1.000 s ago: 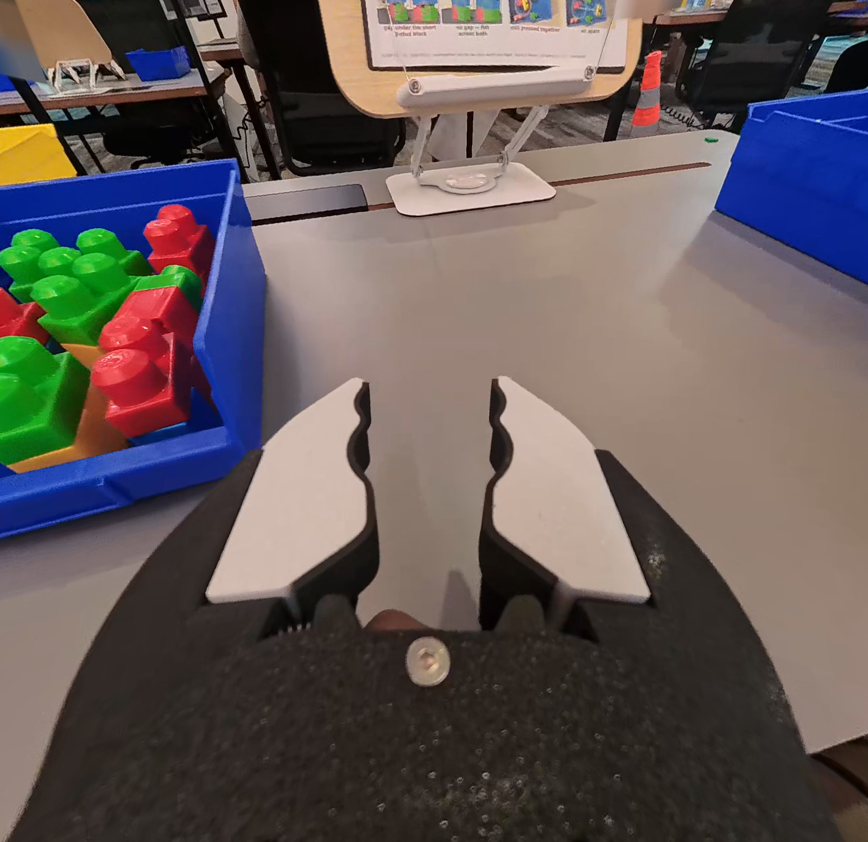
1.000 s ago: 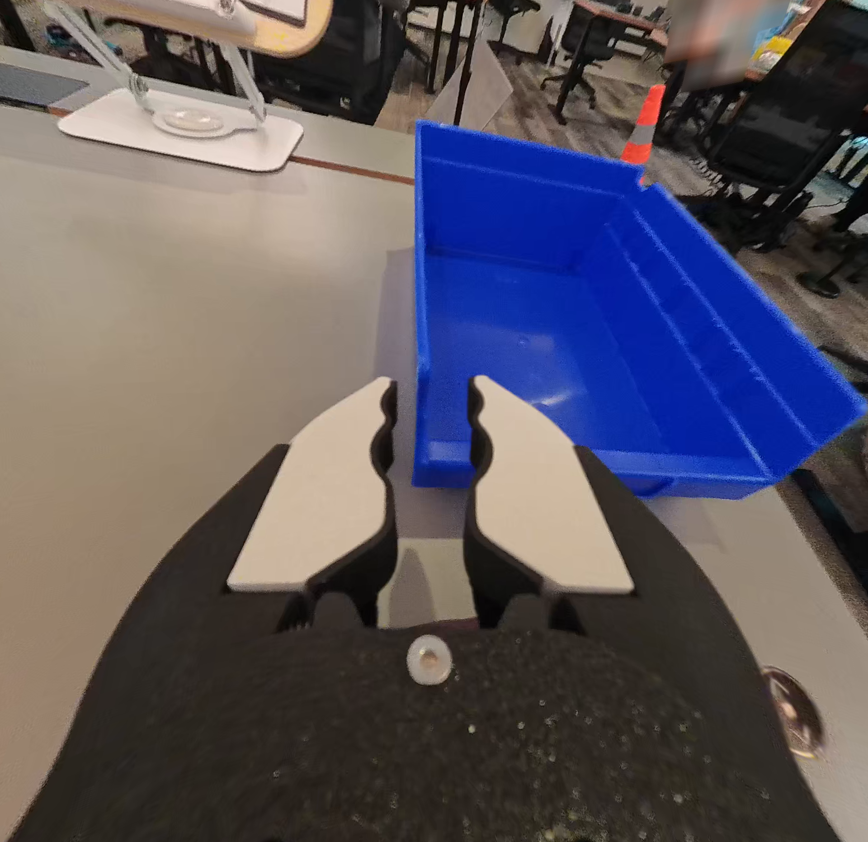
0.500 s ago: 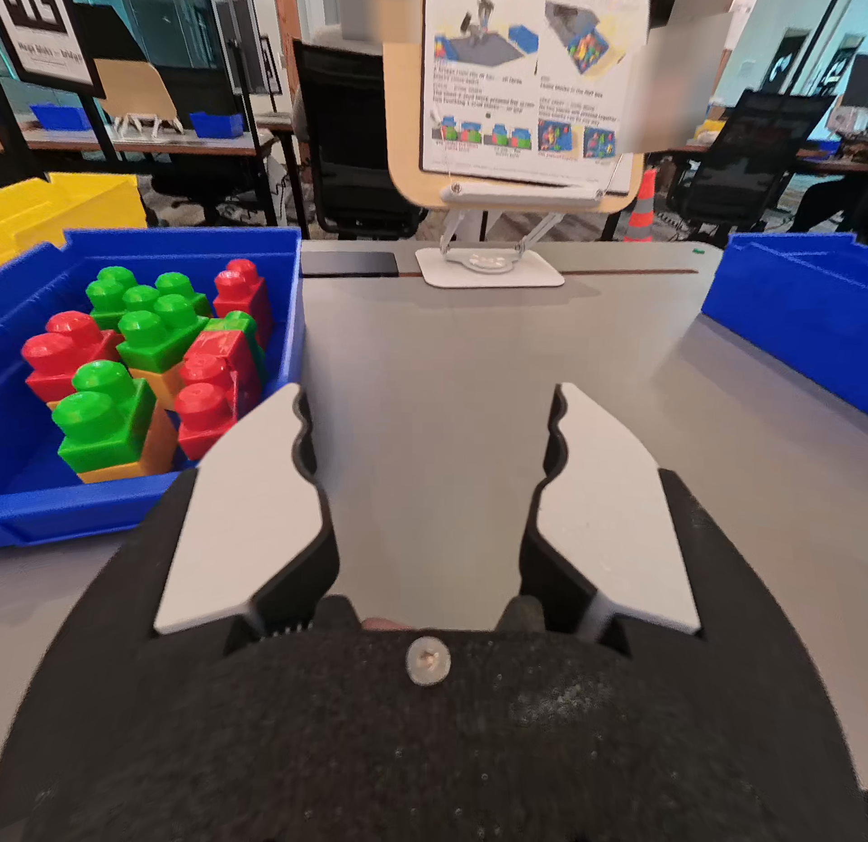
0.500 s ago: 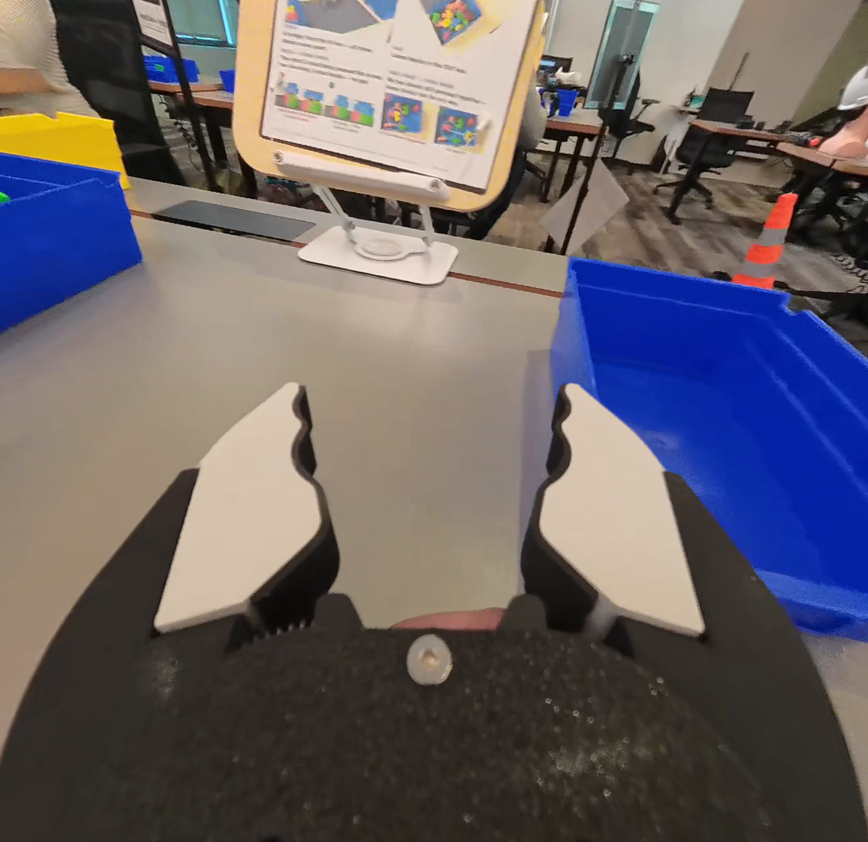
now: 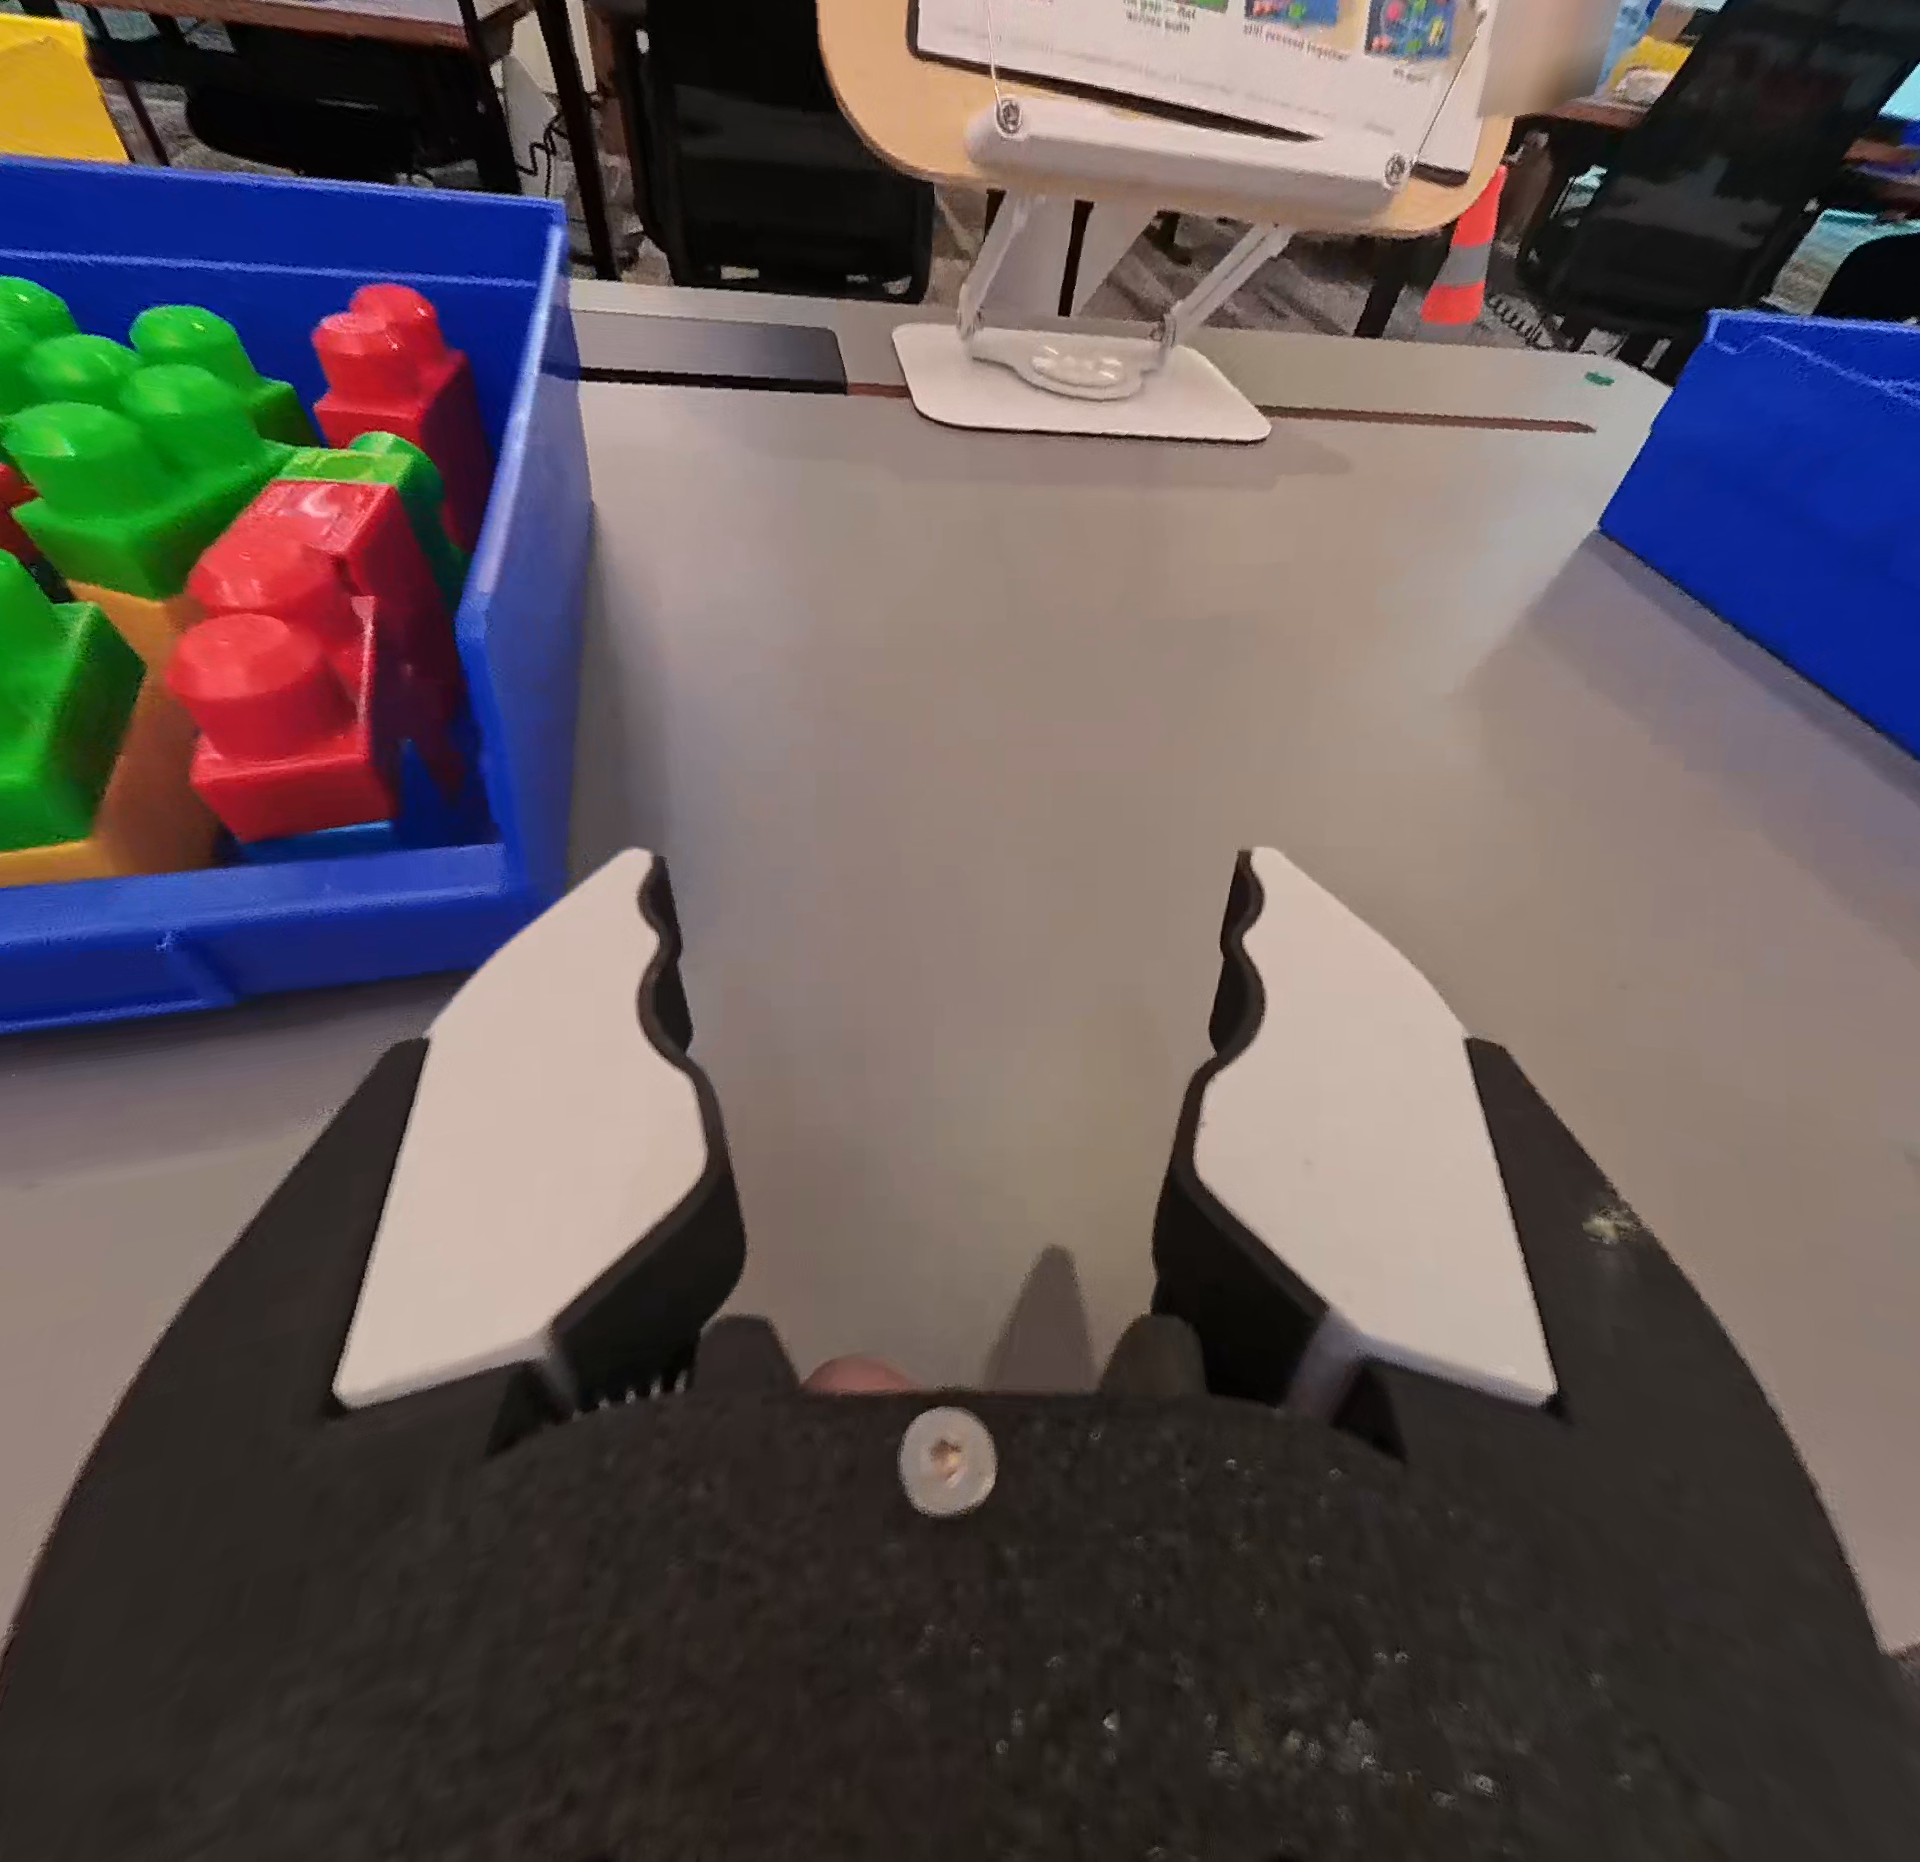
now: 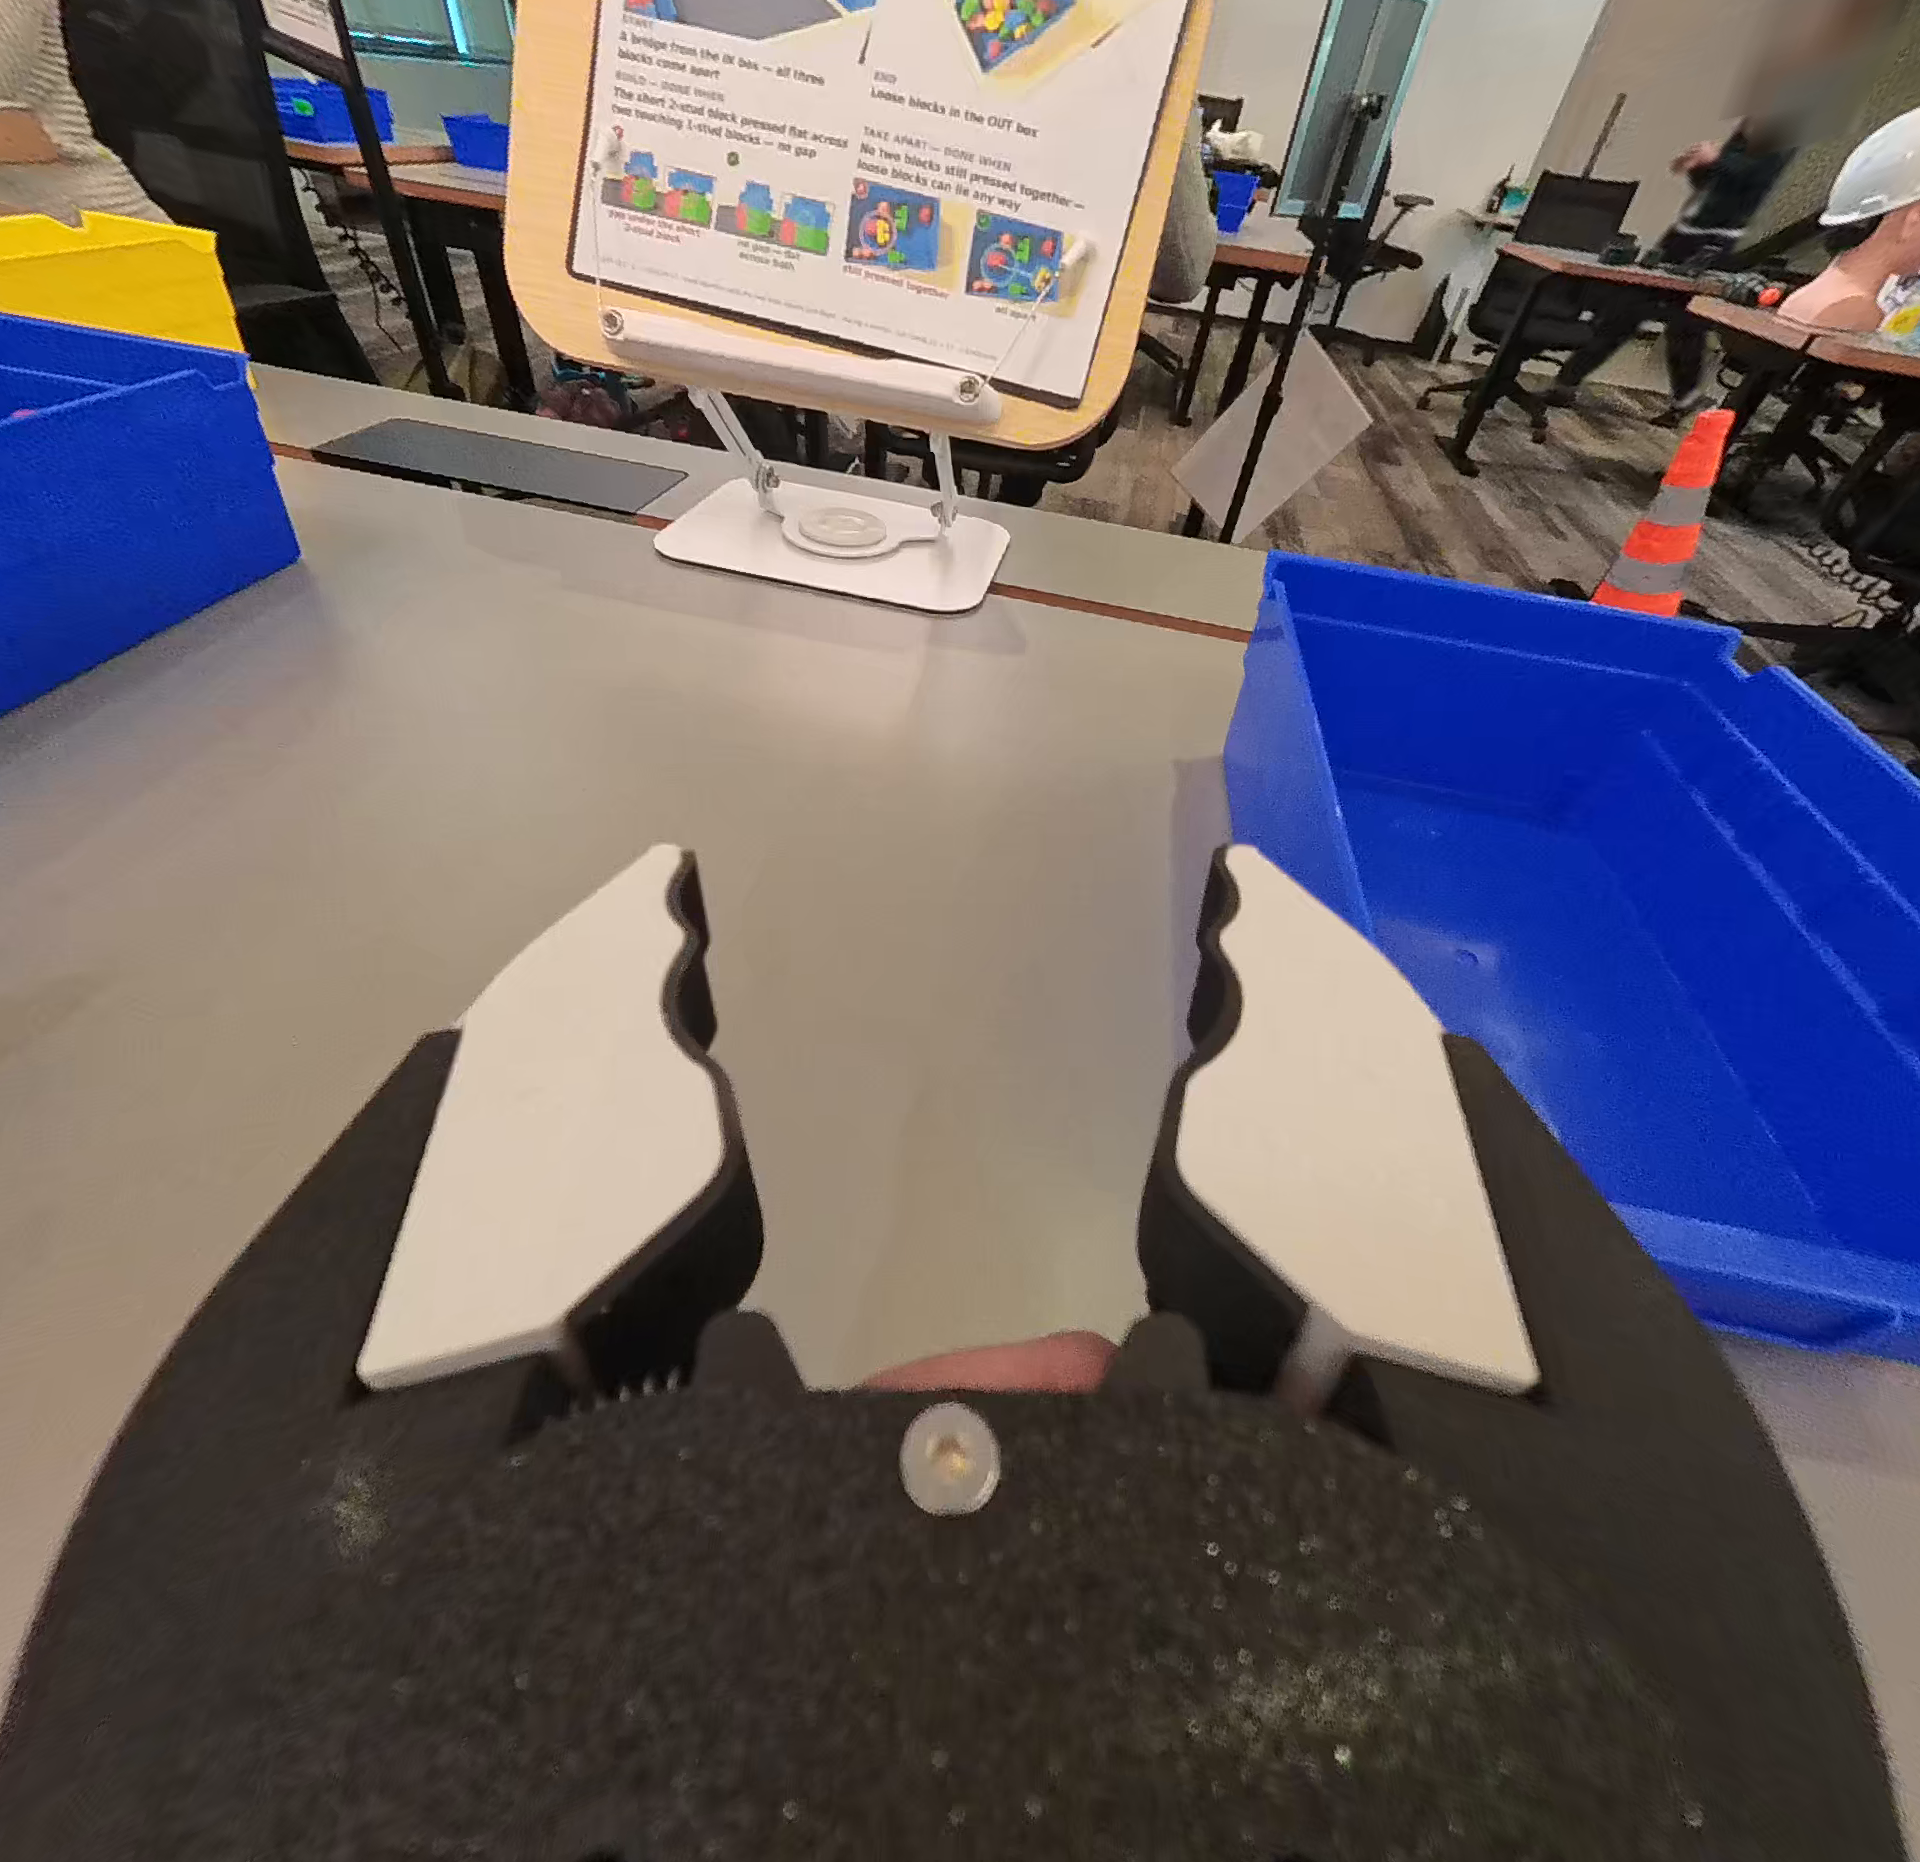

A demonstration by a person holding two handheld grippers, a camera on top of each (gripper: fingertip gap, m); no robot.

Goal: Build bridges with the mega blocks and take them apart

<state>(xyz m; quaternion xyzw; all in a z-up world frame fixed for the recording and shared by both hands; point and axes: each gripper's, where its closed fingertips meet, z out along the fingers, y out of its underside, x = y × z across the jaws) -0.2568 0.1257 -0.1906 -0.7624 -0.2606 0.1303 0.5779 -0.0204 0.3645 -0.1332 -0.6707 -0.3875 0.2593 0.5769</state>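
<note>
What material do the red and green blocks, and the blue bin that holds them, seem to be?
Red and green blocks: likely hard moulded plastic, glossy, with bright highlights on the studs. Blue bin: probably plastic too, smooth with a duller sheen along its wall.

Each of the 2 cameras sits just behind its own gripper, looking forward and slightly down along the fingers over the flat grey tabletop. The left wrist view rides low and close to the table, with the blue plastic bin of red and green blocks near on its left. The right wrist view has the empty blue plastic bin close on its right. Both face the tan instruction board on a white stand (at the far table edge), and share the tabletop and both bins.
</note>
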